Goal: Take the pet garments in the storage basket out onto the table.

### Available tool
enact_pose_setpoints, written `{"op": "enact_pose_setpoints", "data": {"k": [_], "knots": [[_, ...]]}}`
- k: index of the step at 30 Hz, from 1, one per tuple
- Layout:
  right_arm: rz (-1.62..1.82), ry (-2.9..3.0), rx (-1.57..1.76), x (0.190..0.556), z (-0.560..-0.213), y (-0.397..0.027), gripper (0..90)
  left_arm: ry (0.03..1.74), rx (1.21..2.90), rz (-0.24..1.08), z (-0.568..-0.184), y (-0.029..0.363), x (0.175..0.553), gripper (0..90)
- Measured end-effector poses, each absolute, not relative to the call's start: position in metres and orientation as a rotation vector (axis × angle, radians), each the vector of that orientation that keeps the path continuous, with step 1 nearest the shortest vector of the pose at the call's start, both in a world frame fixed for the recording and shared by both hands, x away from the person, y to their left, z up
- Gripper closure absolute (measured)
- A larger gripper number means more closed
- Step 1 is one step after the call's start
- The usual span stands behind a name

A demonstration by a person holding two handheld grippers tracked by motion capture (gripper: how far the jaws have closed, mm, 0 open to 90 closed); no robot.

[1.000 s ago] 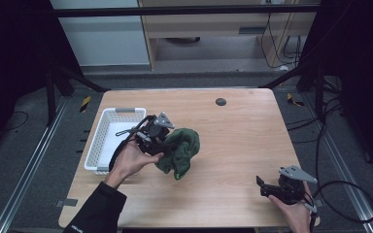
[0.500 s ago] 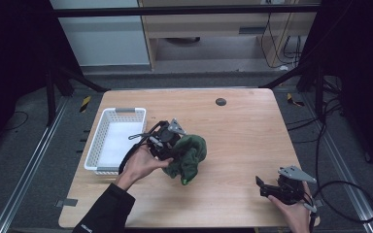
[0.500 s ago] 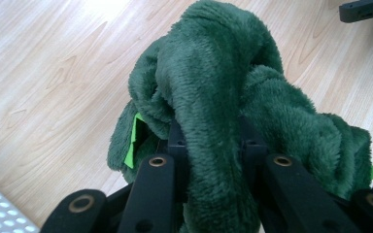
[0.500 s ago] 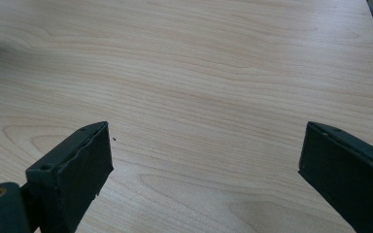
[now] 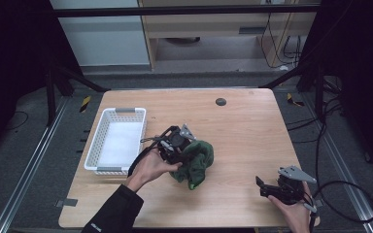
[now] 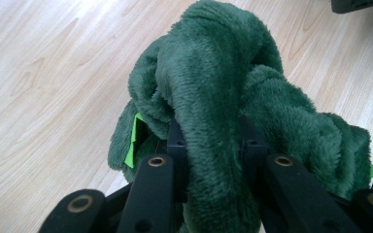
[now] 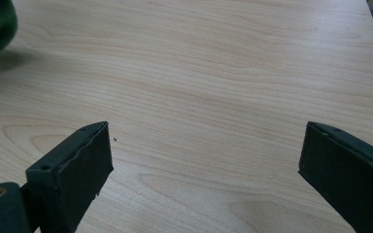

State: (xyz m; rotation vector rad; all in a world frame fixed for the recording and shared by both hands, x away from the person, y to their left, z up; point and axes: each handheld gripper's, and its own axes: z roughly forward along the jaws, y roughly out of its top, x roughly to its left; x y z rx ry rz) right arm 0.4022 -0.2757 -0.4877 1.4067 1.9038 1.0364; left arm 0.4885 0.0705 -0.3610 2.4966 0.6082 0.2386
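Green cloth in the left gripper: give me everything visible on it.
The dark green fleecy cloth looks like thick, soft plush, bunched into a crumpled heap rather than spread flat. A fold of it is pinched between the closed black jaws of the left gripper, with the rest draping over and around them. Small bright green tags stick out at its edges. In the high view it sits about mid-table on the light wooden table, right of the white plastic basket, apart from it.

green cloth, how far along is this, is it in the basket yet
Done: the left gripper has its jaws clamped on the green cloth. In hand: the cloth hangs bunched over the table, right of the white basket. Left: nothing lies in the basket. The right gripper sits open, idle.
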Motion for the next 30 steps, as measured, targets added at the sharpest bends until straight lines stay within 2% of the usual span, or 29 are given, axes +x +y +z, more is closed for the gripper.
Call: {"op": "enact_pose_setpoints", "data": {"k": [15,25,30], "knots": [[1.032,1.909,1.398,0.402,-0.488,-0.276,5.2,0.596,2.541,0.231,-0.387,0.054,0.49,69.4],[1.03,1.909,1.4,0.402,-0.489,-0.276,5.1,0.602,2.564,0.229,-0.401,0.052,0.491,61.3],[1.03,1.911,1.402,0.402,-0.489,-0.276,5.1,0.613,2.558,0.211,-0.405,0.054,0.492,53.9]]}}
